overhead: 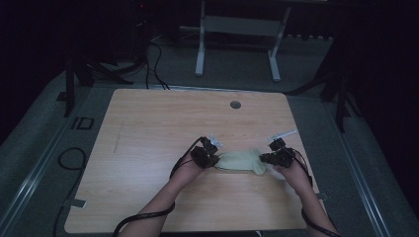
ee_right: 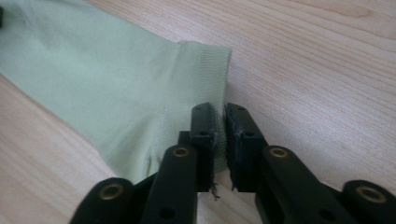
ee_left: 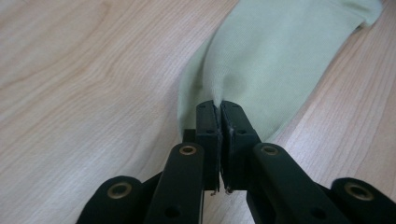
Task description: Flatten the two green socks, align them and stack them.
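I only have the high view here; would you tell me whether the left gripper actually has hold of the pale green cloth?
Observer: Yes. In the left gripper view the left gripper has its jaws pinched on a fold of the pale green cloth.
Operator: Thank you. And the right one?
Observer: The right gripper has the cloth's hemmed edge between its jaws, with a narrow gap showing between them.
Operator: Is the cloth lifted?
Observer: Beyond both jaws it lies on the wooden table.
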Demonstrator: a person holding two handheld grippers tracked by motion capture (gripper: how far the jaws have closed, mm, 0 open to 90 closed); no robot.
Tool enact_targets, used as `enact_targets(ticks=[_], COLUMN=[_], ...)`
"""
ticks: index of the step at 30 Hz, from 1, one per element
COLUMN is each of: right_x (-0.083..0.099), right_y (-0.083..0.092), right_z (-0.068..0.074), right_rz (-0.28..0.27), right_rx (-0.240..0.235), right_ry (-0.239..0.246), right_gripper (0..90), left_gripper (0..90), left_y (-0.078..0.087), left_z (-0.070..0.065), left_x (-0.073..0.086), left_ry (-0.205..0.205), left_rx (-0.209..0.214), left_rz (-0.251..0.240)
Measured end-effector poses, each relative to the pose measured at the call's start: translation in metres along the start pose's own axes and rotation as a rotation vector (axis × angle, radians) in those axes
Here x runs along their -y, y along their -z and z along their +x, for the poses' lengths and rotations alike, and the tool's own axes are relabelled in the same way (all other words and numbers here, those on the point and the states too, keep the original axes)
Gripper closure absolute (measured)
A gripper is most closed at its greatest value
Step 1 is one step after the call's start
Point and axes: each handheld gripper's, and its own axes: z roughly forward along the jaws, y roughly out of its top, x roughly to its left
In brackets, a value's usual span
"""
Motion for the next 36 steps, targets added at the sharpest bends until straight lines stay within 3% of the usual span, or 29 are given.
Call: enact_targets(ticks=[5, 7, 10, 13, 14, 16, 19, 23, 26, 30, 36], right_x=[-0.001, -0.001, -0.003, -0.003, -0.003, -0.002, 0.001, 0.007, 0.011, 0.018, 0.032], right_y=[-0.003, 0.001, 0.007, 0.012, 0.017, 0.019, 0.020, 0.020, 0.020, 0.021, 0.022], right_z=[0.002, 0.004, 0.006, 0.008, 0.009, 0.010, 0.014, 0.016, 0.014, 0.011, 0.005], right_rz=[0.001, -0.012, -0.046, -0.075, -0.107, -0.098, -0.113, -0.153, -0.171, -0.174, -0.177], right_rx=[0.007, 0.013, 0.010, -0.002, -0.019, -0.054, -0.107, -0.050, -0.046, -0.031, -0.033], right_ry=[0.025, 0.036, 0.048, 0.043, 0.048, 0.033, 0.059, 0.087, 0.081, 0.090, 0.079], right_gripper=[59.2, 51.4, 40.6, 36.8, 32.8, 23.7, 14.2, 13.8, 13.5, 12.6, 12.5], left_gripper=[47.1, 37.2, 28.2, 21.6, 14.8, 13.4, 11.7, 11.7, 10.7, 7.2, 2.2], left_y=[-0.001, 0.002, 0.008, 0.013, 0.015, 0.018, 0.023, 0.027, 0.030, 0.038, 0.052], left_z=[0.000, 0.000, 0.001, 0.000, -0.001, -0.003, -0.004, -0.005, -0.004, 0.001, 0.013], left_x=[0.001, 0.002, 0.003, 0.004, 0.004, 0.004, 0.007, 0.013, 0.019, 0.029, 0.050], left_ry=[0.020, 0.046, 0.054, 0.057, 0.054, 0.045, 0.061, 0.057, 0.059, 0.072, 0.122], left_rx=[-0.019, -0.026, -0.015, -0.025, -0.038, -0.050, -0.076, -0.065, -0.067, -0.100, -0.121], left_rz=[-0.016, -0.044, -0.072, -0.102, -0.106, -0.126, -0.166, -0.170, -0.177, -0.186, -0.206])
